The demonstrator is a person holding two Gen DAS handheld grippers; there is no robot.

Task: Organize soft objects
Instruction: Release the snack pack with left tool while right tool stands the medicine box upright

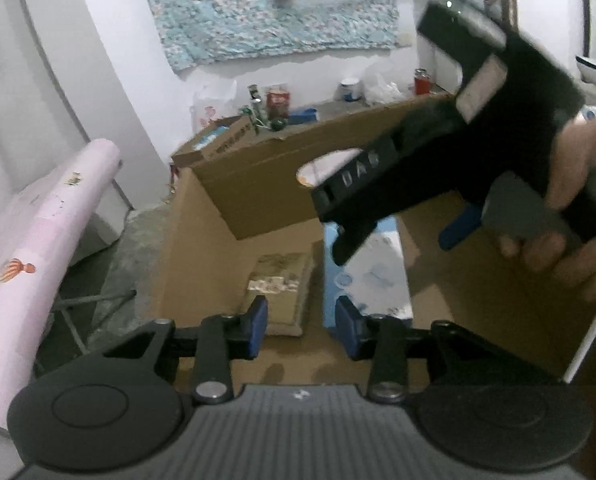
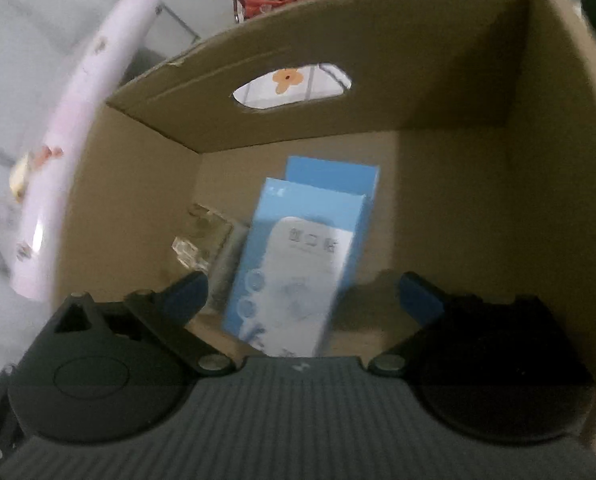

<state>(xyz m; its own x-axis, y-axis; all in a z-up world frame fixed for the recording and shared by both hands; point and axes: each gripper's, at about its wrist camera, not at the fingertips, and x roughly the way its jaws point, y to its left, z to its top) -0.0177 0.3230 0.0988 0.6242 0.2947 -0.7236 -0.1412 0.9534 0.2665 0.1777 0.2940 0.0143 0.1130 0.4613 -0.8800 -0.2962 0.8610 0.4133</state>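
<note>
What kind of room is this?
Probably a lived-in home room: a patterned cloth hangs on the wall, tins and bottles crowd a ledge, and a cardboard box is being packed.

Brown box [image 2: 457,92], blue-white packets [image 2: 298,264]

hand-held gripper [image 1: 301,330] | black body | blue pads | ribbed grey housing | silver screws

Cardboard box [image 2: 437,80] floor: two blue packets [image 2: 298,256] overlapping, clear wrapped pack [image 2: 202,240] beside.
</note>
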